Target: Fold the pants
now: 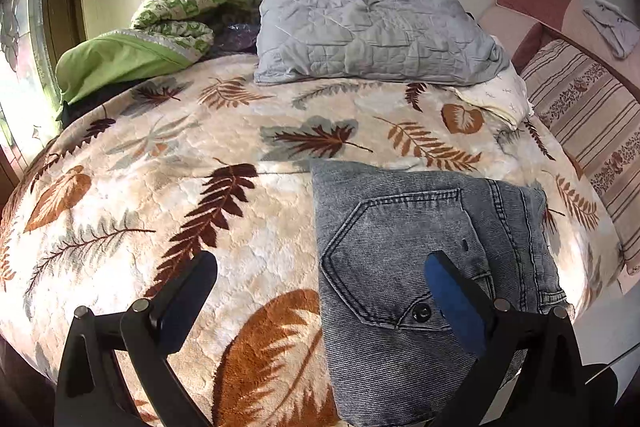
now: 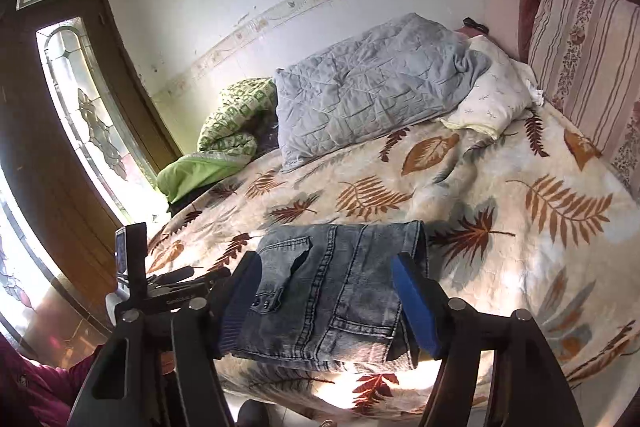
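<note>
The blue denim pants (image 1: 416, 267) lie folded into a compact rectangle on the leaf-print blanket (image 1: 200, 155), near the bed's front edge, back pocket facing up. My left gripper (image 1: 320, 283) is open and empty, hovering over the pants' left edge, with its right finger above the denim. In the right wrist view the folded pants (image 2: 332, 287) lie between the fingers of my right gripper (image 2: 326, 285), which is open and above the pants, not gripping them. The left gripper's body (image 2: 160, 291) shows at the left of that view.
A grey quilted pillow (image 1: 368, 27) and a green blanket roll (image 1: 160, 27) lie at the far side by the wall. A striped cushion (image 1: 592, 131) and a pink headboard (image 1: 560, 7) stand at the right. A glass-panelled door (image 2: 80, 107) is at the left.
</note>
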